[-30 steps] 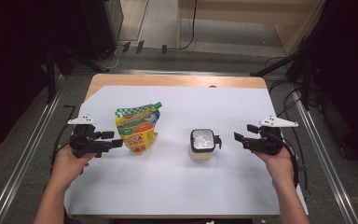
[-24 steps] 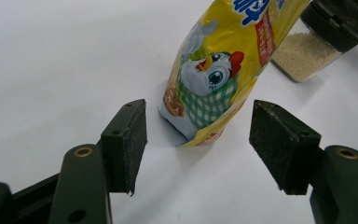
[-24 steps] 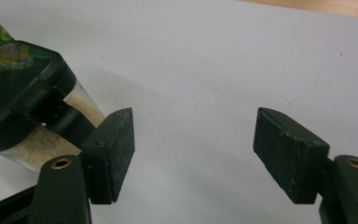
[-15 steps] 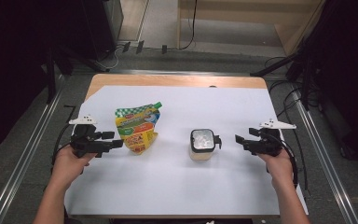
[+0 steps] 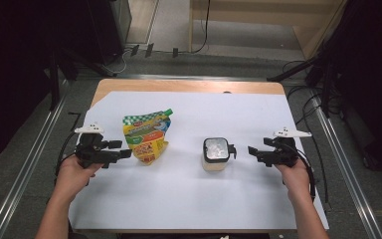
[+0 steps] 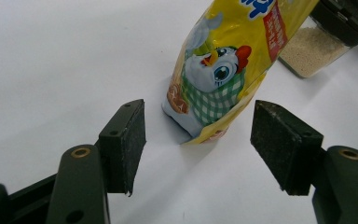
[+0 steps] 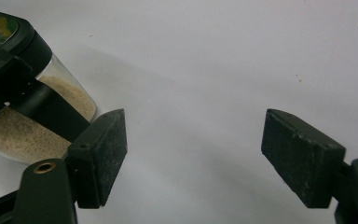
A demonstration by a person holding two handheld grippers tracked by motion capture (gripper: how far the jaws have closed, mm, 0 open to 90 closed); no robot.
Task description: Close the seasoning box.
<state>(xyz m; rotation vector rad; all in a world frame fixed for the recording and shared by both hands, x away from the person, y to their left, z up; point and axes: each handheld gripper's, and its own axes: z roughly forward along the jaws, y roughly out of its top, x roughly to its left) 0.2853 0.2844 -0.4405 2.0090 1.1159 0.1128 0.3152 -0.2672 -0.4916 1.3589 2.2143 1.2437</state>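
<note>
A yellow and green food pouch [image 5: 146, 137] lies on the white table sheet [image 5: 189, 199], left of centre. My left gripper [image 5: 123, 153] sits just left of it with its jaws open. In the left gripper view the pouch's bottom end [image 6: 219, 74], printed with a cartoon chicken, lies just beyond the open gripper [image 6: 200, 144], untouched. A clear container with a black lid [image 5: 215, 152], holding pale grains, stands right of centre. My right gripper [image 5: 252, 151] points at it from the right. Its jaws have just been opening and nothing is between them. The container [image 7: 23, 112] is left of the open right gripper [image 7: 193, 154].
The table's wooden back edge [image 5: 189, 85] shows beyond the white sheet. Metal rails [image 5: 25, 169] run along both sides of the table. Cables [image 5: 303, 94] and dark stands lie on the floor around it. The container [image 6: 317, 42] stands behind the pouch in the left gripper view.
The right gripper has shifted slightly toward the near edge of the table. The left hand, pouch and container are where they were.
</note>
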